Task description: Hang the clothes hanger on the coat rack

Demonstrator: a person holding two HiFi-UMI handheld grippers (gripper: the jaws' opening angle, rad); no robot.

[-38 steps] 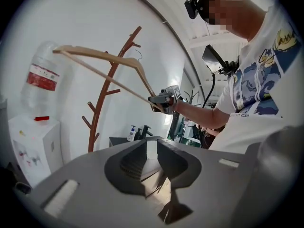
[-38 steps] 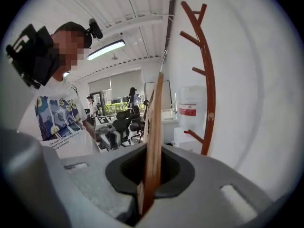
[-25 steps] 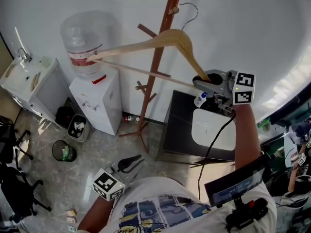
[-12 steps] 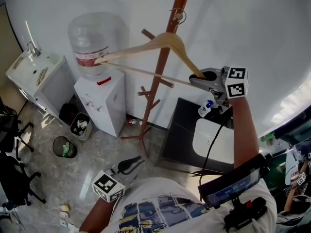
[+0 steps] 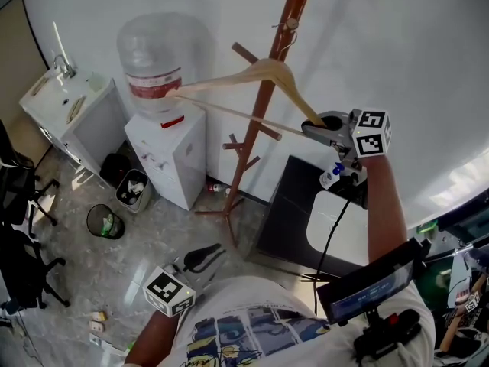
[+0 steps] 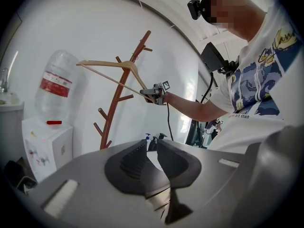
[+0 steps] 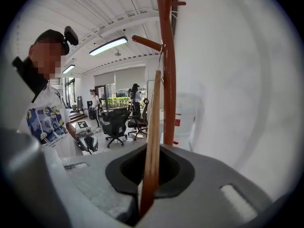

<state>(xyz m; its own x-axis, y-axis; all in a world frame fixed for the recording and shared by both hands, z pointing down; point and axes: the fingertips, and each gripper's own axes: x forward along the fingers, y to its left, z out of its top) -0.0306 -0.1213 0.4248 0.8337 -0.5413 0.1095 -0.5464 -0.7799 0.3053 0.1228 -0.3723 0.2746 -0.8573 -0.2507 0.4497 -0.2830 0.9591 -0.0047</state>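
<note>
A pale, glossy tiled floor (image 5: 176, 232) and a plain white wall (image 5: 397, 60) are seen from above. Against the wall stand a white water dispenser (image 5: 170, 155) topped by a large clear bottle (image 5: 157, 52), a small white sink unit (image 5: 72, 102) and a dark bench (image 5: 281, 205) on which a spray bottle (image 5: 332, 176) stands. 2 waste bins, 1 square (image 5: 134, 191) and 1 round (image 5: 103, 222), sit on the floor beside the dispenser, and black office chairs (image 5: 19, 205) are at the left edge. The brown wooden coat rack (image 5: 267, 98) rises between the dispenser and the bench. The clothes hanger (image 5: 229, 81) is held up against the rack, and its right end is clamped between the closed jaws of the right gripper (image 5: 319, 125). Its wire hook (image 5: 287, 37) lies at a peg (image 5: 284, 24) close to the pole, though it cannot be told whether the hook bears on that peg. The left gripper (image 5: 202, 258) is held low by the person's torso, its jaws only narrowly apart with nothing between them. Compared with 1 second ago, the hook, then clear of the pole on its right side, is now brought in against it, and the hanger is tilted less steeply. The left gripper is found in much the same place.
</note>
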